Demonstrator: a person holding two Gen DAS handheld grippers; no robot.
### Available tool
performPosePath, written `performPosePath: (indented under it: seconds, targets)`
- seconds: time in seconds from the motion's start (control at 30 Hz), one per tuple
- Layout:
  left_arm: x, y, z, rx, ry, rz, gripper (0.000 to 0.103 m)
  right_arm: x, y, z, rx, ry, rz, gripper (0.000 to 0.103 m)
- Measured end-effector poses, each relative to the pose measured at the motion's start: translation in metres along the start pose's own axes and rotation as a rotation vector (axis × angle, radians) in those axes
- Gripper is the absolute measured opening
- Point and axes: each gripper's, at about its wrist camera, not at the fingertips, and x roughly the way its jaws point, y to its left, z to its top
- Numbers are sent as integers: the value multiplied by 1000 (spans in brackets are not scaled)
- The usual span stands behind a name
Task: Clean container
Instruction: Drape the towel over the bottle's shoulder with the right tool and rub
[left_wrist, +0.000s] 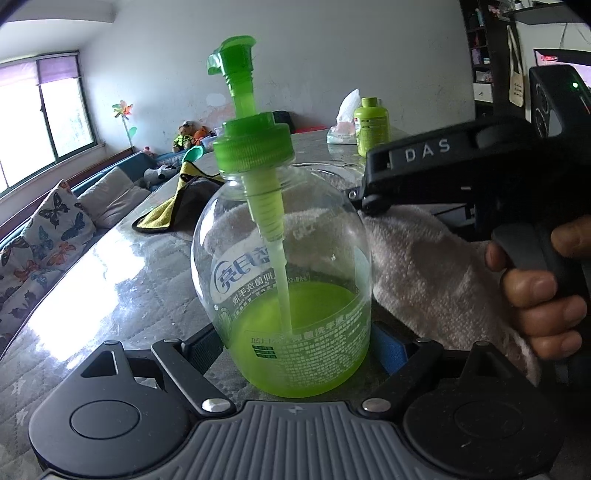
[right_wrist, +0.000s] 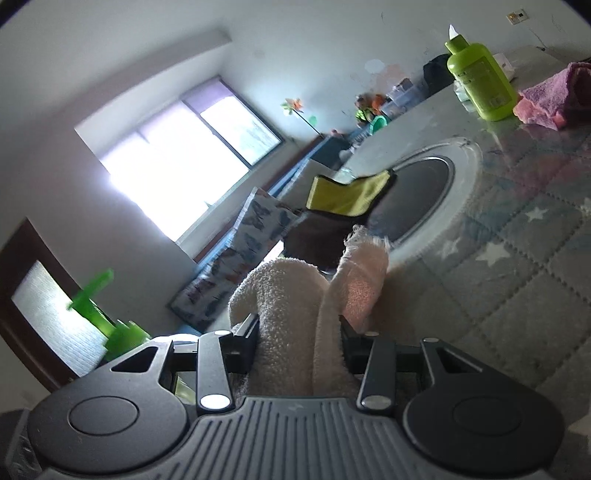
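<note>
Between left gripper (left_wrist: 295, 347) fingers: hand-soap pump bottle (left_wrist: 284, 266), upright on table (left_wrist: 110, 280), pinched at base. Just right of bottle: right gripper (right_wrist: 300, 332), pinching white towel (right_wrist: 288, 306) touching bottle's far-right side.

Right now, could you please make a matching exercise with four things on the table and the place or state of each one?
Things:
1. clear plastic pump bottle with green soap
2. white terry towel
3. yellow and grey microfibre cloth
4. opaque lime-green bottle

Places or states:
A. lying loose on the table
B. clamped in the right claw
C. standing next to a pink cloth
D. between the left claw's fingers

Pairs: 1-D, 2-B, 3-A, 4-C
</note>
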Motion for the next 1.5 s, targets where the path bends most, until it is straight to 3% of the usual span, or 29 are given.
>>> performPosePath:
  seconds: [0.4, 0.6, 0.77, 0.97, 1.13, 1.2, 1.5]
  targets:
    - [-29, -12, 4, -158, -3, 87, 88, -2, -2, -1, 15, -3, -15, 42]
    - [-26, -14, 6, -170, -8, 140, 84, -5, -7, 2, 36, -28, -28, 42]
    - [-25, -14, 5, -133, -29, 105, 83, -4, -11, 4, 55, -29, -30, 42]
    - [-21, -1, 2, -58, -50, 0, 83, -6, -13, 5, 76, -40, -18, 42]
    - [-23, 5, -3, -14, -67, -64, 83, -19, -10, 6, 75, -112, 130, 42]
    - [-23, 8, -4, -8, -73, -78, 83, -17, -9, 6, 74, -97, 161, 42]
    - [-19, 6, -3, -21, -61, -62, 83, 0, -8, 4, 43, 3, 40, 42]
